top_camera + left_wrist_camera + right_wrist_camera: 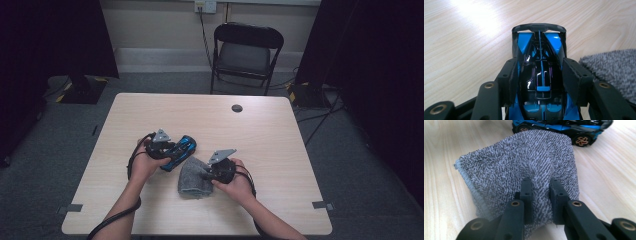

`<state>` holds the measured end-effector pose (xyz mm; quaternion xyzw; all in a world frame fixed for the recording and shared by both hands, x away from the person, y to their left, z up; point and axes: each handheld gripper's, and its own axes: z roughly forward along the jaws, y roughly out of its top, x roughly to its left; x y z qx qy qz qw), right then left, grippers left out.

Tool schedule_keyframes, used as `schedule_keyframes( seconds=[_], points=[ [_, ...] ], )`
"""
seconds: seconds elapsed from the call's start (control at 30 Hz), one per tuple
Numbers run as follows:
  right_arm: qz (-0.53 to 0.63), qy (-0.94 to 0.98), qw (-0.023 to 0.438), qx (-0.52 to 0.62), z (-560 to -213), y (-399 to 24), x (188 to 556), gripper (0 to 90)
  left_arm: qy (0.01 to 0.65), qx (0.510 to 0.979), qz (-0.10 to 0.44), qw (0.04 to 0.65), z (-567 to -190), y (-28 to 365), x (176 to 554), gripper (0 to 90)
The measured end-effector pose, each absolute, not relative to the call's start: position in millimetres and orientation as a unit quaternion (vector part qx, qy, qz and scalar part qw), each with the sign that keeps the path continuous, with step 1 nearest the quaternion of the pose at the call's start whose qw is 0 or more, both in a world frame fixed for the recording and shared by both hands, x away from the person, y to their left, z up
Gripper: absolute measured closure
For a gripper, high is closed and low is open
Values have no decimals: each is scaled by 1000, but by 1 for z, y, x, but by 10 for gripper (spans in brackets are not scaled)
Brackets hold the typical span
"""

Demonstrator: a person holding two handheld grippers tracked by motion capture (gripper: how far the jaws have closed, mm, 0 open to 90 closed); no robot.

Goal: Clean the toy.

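Fingers (pixel 527 195) half-buried in grey cloth (pixel 519 162)

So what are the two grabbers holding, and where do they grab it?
The left gripper has the blue toy car by its sides, around the middle. The right gripper pinches a fold of the grey cloth near its edge.

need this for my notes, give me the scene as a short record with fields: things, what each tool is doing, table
things: blue and black toy car; grey cloth
left tool: jaws around the toy car's body, pads at its sides
right tool: pinches a fold of the grey cloth
layout: cloth lies flat beside the car, toward the person
table: light wood, small dark round spot near far edge
background: black folding chair behind the table
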<state>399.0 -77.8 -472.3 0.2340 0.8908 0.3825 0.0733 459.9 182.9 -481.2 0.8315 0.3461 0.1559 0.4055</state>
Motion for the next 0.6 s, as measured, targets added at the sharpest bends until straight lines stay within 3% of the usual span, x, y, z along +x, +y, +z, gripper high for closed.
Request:
schedule_keyframes(
  seconds=[0.6],
  points=[
    [386, 903, 45, 180, -471, -41, 385, 759, 344, 832, 160, 405, -481, 183, 459, 483]
  ],
)
